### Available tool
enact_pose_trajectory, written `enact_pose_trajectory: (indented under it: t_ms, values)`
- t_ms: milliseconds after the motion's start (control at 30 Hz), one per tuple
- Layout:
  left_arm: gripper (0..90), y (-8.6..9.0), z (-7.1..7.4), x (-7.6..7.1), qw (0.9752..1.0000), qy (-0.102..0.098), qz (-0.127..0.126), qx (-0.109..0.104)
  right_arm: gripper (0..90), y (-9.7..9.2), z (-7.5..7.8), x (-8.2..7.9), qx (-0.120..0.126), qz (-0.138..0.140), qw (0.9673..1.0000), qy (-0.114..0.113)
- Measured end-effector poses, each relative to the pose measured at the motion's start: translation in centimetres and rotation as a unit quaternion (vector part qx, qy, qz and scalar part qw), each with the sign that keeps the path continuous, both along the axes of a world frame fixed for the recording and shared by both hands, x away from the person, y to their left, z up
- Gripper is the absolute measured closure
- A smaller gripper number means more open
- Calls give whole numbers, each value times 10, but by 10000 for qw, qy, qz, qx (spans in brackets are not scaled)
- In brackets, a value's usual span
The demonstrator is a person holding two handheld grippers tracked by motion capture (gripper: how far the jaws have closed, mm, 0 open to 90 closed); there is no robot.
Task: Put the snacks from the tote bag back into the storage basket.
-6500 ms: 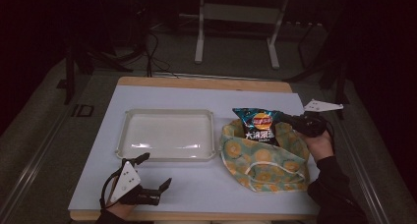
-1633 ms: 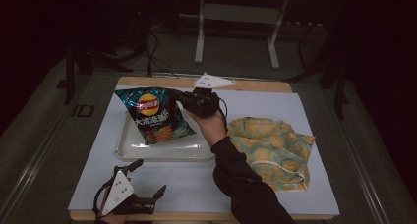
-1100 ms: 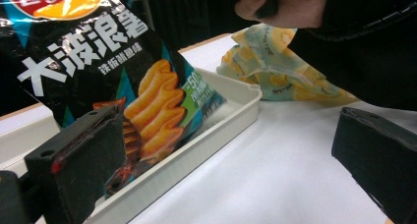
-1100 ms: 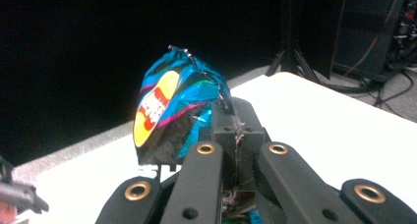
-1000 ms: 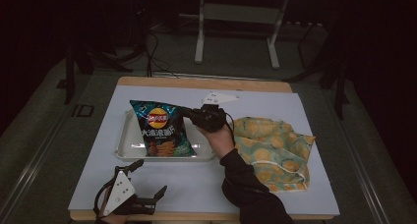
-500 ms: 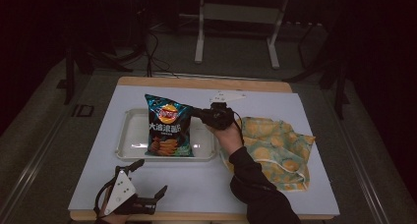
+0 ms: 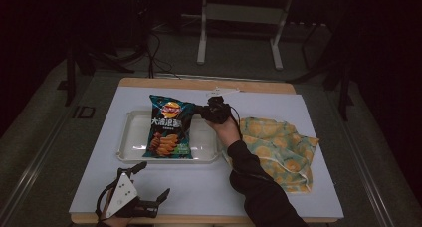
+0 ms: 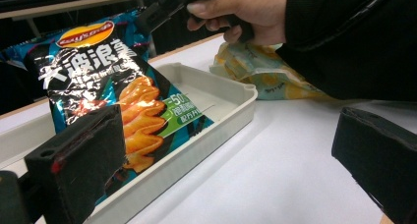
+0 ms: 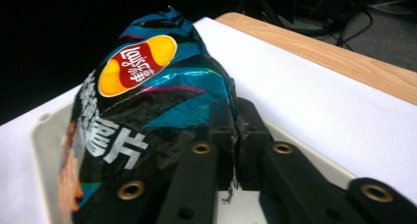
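- A dim room with dark equipment stands and cables at the far side; in the middle is a wooden table [image 7: 259, 86] covered by a white mat [image 7: 209, 187].
- A bag of crisps [image 7: 169, 127], teal and black with a red and yellow logo, lies in a white plastic tray [image 7: 130, 137] on the left half of the mat, its lower end down in the tray and its top edge lifted at the far side.
- The right gripper [image 7: 204, 110] pinches the bag's top right corner; in the right gripper view its two black jaws meet on the crinkled foil, though they have just been easing slightly apart.
- The person's right hand [image 7: 225, 128], in a dark sleeve, reaches from the near right across the tray's right end.
- A yellow and teal patterned cloth bag [image 7: 278, 147] lies flattened on the right of the mat, just beside the tray.
- The left gripper [image 7: 152, 203] rests at the near left edge of the mat, well apart from the tray, jaws spread wide with nothing between them.
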State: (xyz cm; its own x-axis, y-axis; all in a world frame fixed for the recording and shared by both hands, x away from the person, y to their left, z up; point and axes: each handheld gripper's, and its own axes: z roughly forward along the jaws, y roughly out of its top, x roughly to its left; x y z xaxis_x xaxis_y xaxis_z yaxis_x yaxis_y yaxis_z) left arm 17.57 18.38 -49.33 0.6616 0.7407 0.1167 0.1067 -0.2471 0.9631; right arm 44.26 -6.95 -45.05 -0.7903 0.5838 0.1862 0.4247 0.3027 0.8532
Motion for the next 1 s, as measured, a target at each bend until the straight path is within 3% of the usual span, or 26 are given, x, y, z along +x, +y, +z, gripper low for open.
enact_pose_trajectory:
  t_ms: [233,400,600,667,800,1000]
  values:
    - [2,0,0,0,10000,14,-4,4,726,1,-8,10,-241,-265,9994,-8]
    - [2,-1,0,1,10000,22,-13,19,532,-5,3,9,-179,-392,9990,-115]
    - [2,-1,0,1,10000,23,5,22,363,-13,18,0,-275,-162,9994,-112]
    - [2,-1,0,1,10000,21,12,22,291,-16,21,-3,-219,-50,9997,-5]
    - [2,-1,0,1,10000,19,20,48,164,-25,28,-10,-157,120,9998,-1]
    - [2,-2,-1,2,9999,40,34,100,140,-46,43,-25,-108,71,9995,-284]
